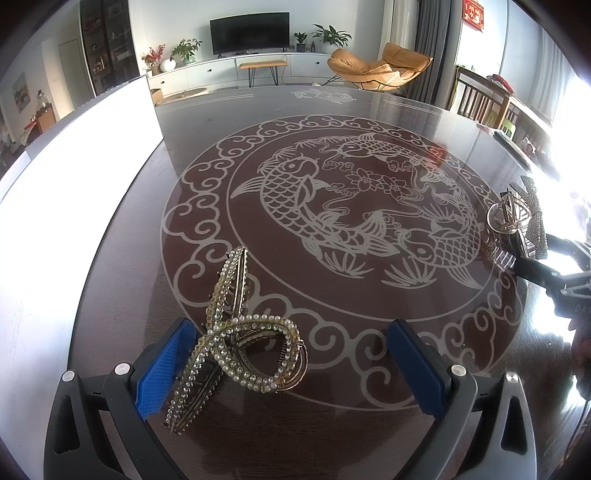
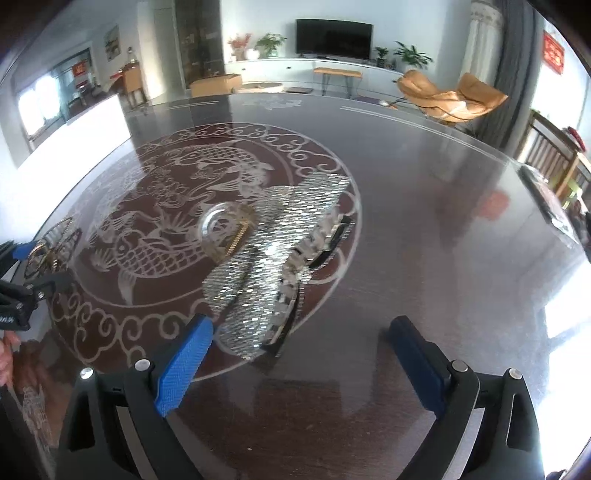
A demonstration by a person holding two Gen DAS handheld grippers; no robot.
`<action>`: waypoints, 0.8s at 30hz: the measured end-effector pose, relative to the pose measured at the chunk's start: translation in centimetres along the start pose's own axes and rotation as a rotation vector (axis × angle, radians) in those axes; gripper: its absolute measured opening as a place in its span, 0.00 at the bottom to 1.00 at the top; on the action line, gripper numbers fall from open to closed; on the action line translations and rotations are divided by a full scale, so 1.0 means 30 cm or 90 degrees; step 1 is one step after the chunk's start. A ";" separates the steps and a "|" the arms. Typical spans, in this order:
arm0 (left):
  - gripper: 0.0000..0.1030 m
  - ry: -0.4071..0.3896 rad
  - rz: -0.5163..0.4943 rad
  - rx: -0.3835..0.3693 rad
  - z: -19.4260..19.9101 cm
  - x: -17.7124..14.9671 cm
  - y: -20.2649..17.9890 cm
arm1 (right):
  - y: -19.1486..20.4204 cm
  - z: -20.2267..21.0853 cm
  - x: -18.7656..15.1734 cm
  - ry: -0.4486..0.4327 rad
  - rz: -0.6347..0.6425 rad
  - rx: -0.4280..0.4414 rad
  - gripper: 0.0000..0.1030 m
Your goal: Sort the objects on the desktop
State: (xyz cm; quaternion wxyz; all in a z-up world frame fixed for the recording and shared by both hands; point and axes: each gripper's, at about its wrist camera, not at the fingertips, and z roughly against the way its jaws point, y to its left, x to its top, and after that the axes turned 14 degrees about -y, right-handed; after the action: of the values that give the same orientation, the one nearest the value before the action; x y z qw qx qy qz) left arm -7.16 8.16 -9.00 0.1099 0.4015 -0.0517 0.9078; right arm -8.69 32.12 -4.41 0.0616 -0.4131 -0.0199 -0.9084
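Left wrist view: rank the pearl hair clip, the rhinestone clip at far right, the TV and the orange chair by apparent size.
1. pearl hair clip, largest, though nearest the camera.
2. orange chair and TV look alike; not ranked.
3. rhinestone clip, smallest, partly hidden by the right gripper.

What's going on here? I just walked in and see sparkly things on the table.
A person is sorting hair clips on a glass table with a handheld gripper in each hand. The left gripper is open around a gold pearl-studded hair clip, which lies near its left finger. The right gripper is also open, with a silver rhinestone hair clip just ahead of its fingers. Neither clip is gripped yet.
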 end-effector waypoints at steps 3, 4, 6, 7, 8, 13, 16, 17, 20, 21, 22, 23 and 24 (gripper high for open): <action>1.00 0.000 0.000 0.000 0.000 0.000 -0.001 | 0.012 -0.023 0.024 0.018 -0.018 0.002 0.98; 1.00 0.000 0.001 0.000 0.000 -0.001 0.000 | 0.026 -0.037 0.037 0.020 -0.014 -0.003 0.98; 1.00 0.000 0.000 0.001 0.001 -0.001 -0.001 | 0.048 -0.060 0.055 0.020 -0.015 -0.015 0.99; 1.00 0.000 -0.001 0.003 0.002 -0.002 -0.002 | 0.054 -0.069 0.062 0.017 -0.024 -0.025 0.99; 1.00 0.000 0.000 0.003 0.003 -0.003 -0.003 | 0.056 -0.078 0.067 0.013 -0.031 -0.033 0.99; 0.98 0.000 -0.003 0.004 0.013 -0.009 -0.007 | 0.040 -0.054 0.083 -0.020 -0.053 -0.056 0.55; 0.67 -0.020 -0.003 0.005 0.043 -0.019 -0.003 | 0.026 -0.030 0.071 -0.014 -0.050 -0.043 0.51; 0.60 -0.025 0.001 0.005 0.055 -0.022 0.002 | 0.021 -0.016 0.064 -0.010 -0.050 -0.037 0.51; 0.40 -0.023 0.068 -0.030 0.091 -0.032 0.054 | 0.016 0.053 0.038 -0.008 -0.057 -0.003 0.51; 0.40 -0.019 0.105 -0.047 0.104 -0.039 0.084 | 0.019 0.081 0.028 -0.007 -0.055 0.010 0.51; 0.40 -0.019 0.124 -0.053 0.114 -0.046 0.103 | 0.023 0.117 0.012 -0.004 -0.054 0.028 0.51; 0.40 -0.022 0.139 -0.060 0.131 -0.058 0.122 | 0.029 0.150 -0.006 0.000 -0.054 0.044 0.51; 0.40 -0.022 0.143 -0.063 0.140 -0.068 0.131 | 0.036 0.176 -0.024 0.003 -0.052 0.053 0.51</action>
State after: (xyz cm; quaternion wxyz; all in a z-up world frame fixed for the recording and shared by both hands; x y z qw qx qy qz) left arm -3.77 3.26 -7.69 0.0260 0.4030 -0.1428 0.9036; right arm -4.14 31.57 -1.50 0.0415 -0.4071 -0.0747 -0.9094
